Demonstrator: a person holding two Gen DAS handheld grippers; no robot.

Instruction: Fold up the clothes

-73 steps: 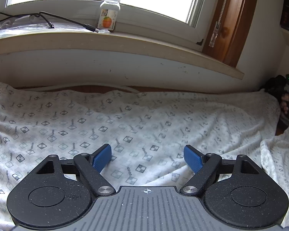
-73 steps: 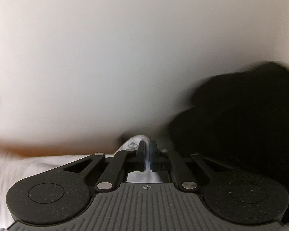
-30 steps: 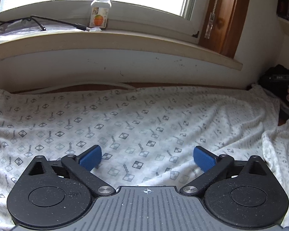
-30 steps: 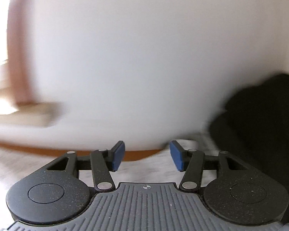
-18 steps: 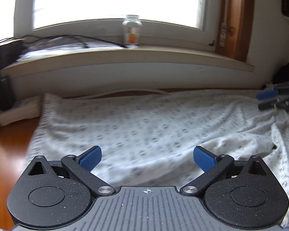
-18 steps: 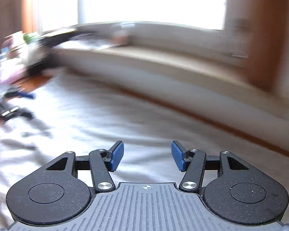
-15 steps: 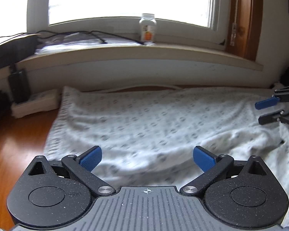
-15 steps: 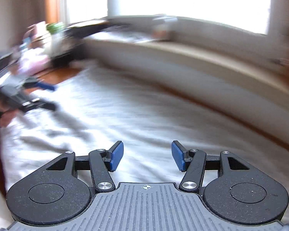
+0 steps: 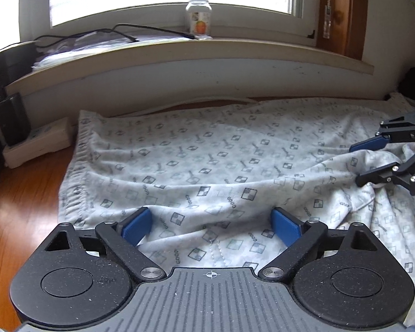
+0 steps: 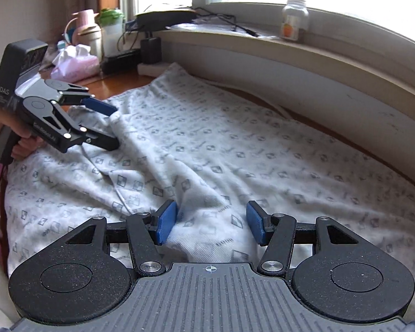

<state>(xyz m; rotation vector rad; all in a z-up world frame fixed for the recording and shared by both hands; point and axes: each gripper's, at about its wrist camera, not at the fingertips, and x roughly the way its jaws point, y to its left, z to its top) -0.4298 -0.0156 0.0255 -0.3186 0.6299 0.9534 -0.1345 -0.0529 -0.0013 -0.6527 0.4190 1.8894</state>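
From the left wrist view, the left hand-held gripper [image 9: 210,225] hangs low over the patterned white garment [image 9: 207,171], jaws spread wide with nothing between them. The garment lies rumpled across the wooden bench [image 9: 16,193] below the windowsill [image 9: 196,48], where a small jar [image 9: 198,18] stands. The right hand-held gripper [image 9: 358,163] shows at the far right edge — spread, down at a raised fold.

From the right wrist view, the right hand-held gripper's blue pads [image 10: 166,222] stand apart, straddling a ridge of cloth without pinching it. Across the garment a hand [image 10: 2,130] holds the left one — also gaping.
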